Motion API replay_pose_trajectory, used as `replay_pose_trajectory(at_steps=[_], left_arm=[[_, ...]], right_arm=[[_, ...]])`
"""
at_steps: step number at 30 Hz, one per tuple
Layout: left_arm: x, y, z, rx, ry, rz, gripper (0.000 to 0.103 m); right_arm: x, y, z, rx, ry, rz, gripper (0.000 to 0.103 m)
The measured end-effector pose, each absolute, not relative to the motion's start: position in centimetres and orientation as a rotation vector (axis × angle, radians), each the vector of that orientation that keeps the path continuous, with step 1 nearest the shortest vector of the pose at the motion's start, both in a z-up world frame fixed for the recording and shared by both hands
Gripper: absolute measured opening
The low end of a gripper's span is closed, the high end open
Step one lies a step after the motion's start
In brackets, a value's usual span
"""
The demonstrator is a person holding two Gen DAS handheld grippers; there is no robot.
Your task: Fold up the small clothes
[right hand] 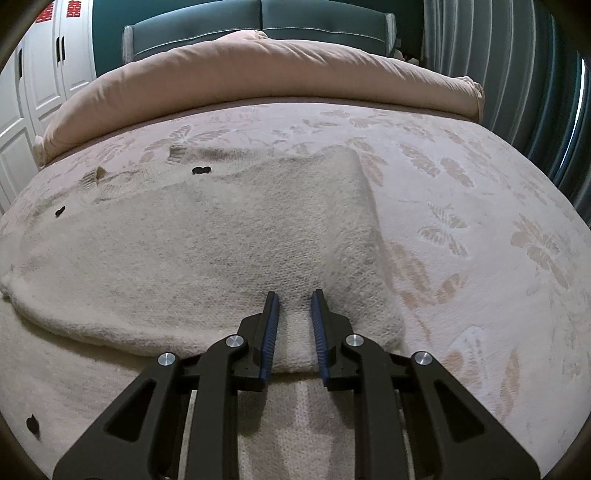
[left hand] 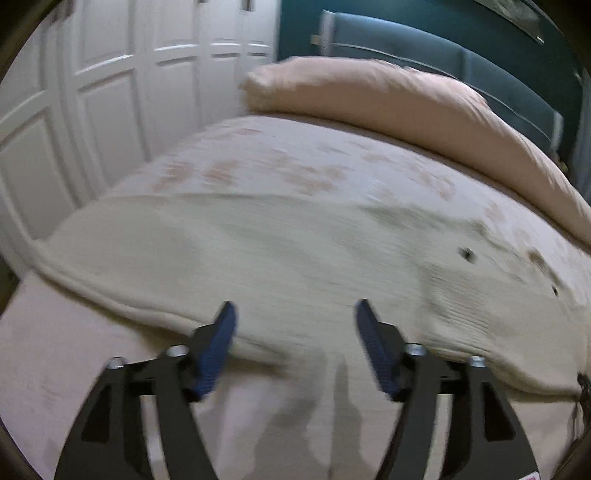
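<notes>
Two grippers, left gripper spread empty, right gripper pinching sweater

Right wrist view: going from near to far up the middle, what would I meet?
right gripper → cream knitted sweater → butterfly-patterned bedspread → rolled pink duvet → teal headboard

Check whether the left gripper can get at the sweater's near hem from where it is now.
Probably yes: the left gripper is open, the cream sweater hem lies just beyond its fingertips, nothing between.
</notes>
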State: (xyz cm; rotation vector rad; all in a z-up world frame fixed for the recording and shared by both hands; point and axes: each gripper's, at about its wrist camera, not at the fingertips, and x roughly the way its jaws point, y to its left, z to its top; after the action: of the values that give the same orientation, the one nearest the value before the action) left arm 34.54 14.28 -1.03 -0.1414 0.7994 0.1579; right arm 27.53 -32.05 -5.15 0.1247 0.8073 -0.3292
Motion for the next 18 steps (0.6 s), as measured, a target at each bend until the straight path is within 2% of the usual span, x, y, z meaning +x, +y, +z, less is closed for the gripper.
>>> replay_pose_trajectory(at_steps=[3, 7, 11, 13, 14, 15, 16, 17, 18], left_arm=[[34.7, 22.1, -0.4, -0.240, 0.803, 0.253, 0.083], [35.7, 34.8, -1.0, -0.423, 0.823, 0.450, 0.083], [36.3, 43.1, -2.3, -0.598, 0.821, 0.571, 0.081], [36.8, 45.4, -3.2, -0.679, 0.833, 0.564, 0.069], [37.0, 45.8, -3.3, -0.696, 0.833, 0.571, 0.053], [37.0, 45.8, -3.3, -0.704, 0.826, 0.575, 0.031], [37.3, 45.7, -2.9, -0.720, 0.811, 0.542, 0.017], [37.7, 45.1, -2.2, -0.721, 0.801, 0.505, 0.009], [37.6, 44.5, -1.3, -0.704, 0.784, 0.495, 0.009]], right_arm=[[27.6, -31.9, -5.2, 0.119, 0.808, -0.333, 0.017], [27.6, -31.9, -5.2, 0.117, 0.808, -0.334, 0.018], [27.7, -31.8, -5.3, 0.109, 0.811, -0.339, 0.018], [27.8, -31.8, -5.3, 0.103, 0.811, -0.343, 0.018], [27.8, -31.8, -5.3, 0.102, 0.811, -0.344, 0.018], [27.8, -31.7, -5.3, 0.101, 0.811, -0.344, 0.018], [27.7, -31.8, -5.4, 0.102, 0.810, -0.345, 0.018], [27.8, -31.7, -5.4, 0.102, 0.809, -0.344, 0.018], [27.8, -31.7, -5.4, 0.103, 0.810, -0.343, 0.018]])
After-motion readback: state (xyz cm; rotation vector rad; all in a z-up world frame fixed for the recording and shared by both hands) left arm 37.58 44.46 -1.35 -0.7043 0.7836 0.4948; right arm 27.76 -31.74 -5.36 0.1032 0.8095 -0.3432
